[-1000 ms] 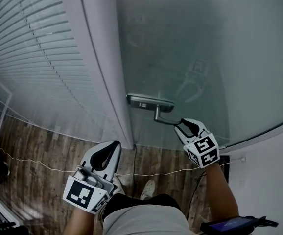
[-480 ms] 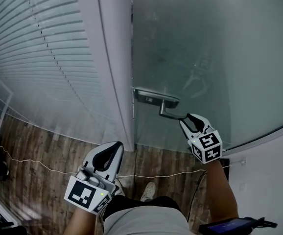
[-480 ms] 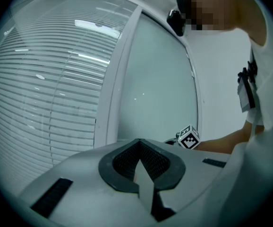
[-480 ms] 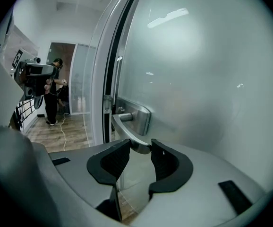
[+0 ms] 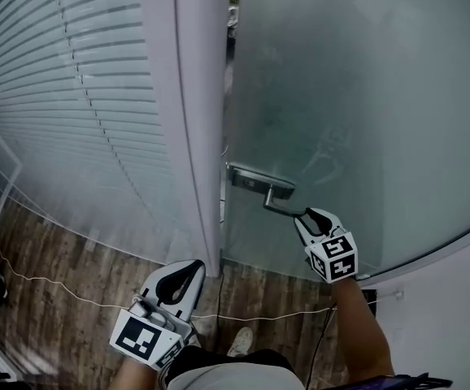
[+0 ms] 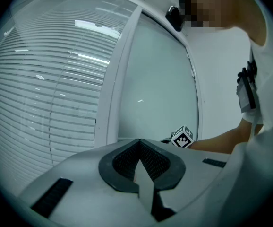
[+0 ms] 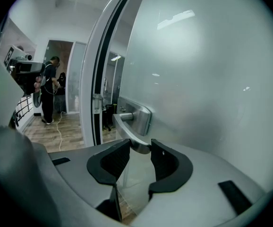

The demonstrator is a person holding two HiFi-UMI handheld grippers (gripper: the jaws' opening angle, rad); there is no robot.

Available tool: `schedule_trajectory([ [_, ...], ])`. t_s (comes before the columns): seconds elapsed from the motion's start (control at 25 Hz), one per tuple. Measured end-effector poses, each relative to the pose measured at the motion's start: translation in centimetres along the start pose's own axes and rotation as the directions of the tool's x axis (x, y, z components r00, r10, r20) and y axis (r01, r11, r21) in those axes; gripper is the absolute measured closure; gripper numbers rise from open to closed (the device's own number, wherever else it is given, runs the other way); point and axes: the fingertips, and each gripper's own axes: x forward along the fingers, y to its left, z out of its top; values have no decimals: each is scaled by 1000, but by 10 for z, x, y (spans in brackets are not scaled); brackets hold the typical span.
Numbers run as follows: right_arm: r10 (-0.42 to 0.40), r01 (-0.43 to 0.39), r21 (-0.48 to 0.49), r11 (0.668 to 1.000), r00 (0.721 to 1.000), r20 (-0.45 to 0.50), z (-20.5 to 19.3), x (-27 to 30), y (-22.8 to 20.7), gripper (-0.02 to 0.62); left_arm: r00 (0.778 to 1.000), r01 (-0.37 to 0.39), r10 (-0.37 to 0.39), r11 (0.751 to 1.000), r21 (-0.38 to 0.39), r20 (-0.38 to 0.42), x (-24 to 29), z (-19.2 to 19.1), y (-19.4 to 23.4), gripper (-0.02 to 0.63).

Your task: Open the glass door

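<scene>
1. At the latch edge of the glass door (image 5: 357, 96), we spot the change. A dark slit now runs between that edge and the white door frame (image 5: 198, 136), where a second ago the two sat tight together.
2. Over on the right, the right gripper (image 5: 306, 215) is pinching the free end of the lever handle (image 5: 280, 205), one pad on each side of the tip. Gripper and handle have shifted along together with the moving door.
3. We read that as the latch being clear and the swing under way. The right gripper view already shows a slice of the room beyond, with a person (image 7: 49, 89) standing there. The gap is still narrow, so the opening looks only just begun.
4. Down low, the left gripper (image 5: 188, 265) has its jaws pressed together on nothing. It hangs near the foot of the frame, well apart from the door.
5. Now the surfaces:
   - The door is smooth frosted glass, milky, with a faint ghost of the gripper in it.
   - The handle is brushed metal, a flat lever with a rounded tip on a rectangular plate (image 5: 259, 181).
   - The jaw pads are black and finely ribbed.
   - The blinds (image 5: 72, 96) are thin horizontal slats.
   - The floor (image 5: 56, 258) is wood plank, crossed by a thin white cable (image 5: 56, 287).
</scene>
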Motion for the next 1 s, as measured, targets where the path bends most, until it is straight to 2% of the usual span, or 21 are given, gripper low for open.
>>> schedule_trajectory([
  [0.44, -18, 18, 8, 1000, 1000, -12, 15, 31, -23, 459, 1000, -18, 18, 1000, -5, -6, 0, 5, 13, 606],
  [0.68, -51, 50, -10, 999, 999, -18, 23, 51, -39, 459, 1000, -12, 12, 1000, -5, -15, 9, 7, 12, 606],
  [1.0, -49, 49, 3, 999, 999, -18, 28, 70, -67, 459, 999, -30, 30, 1000, -7, -13, 30, 10, 10, 606],
])
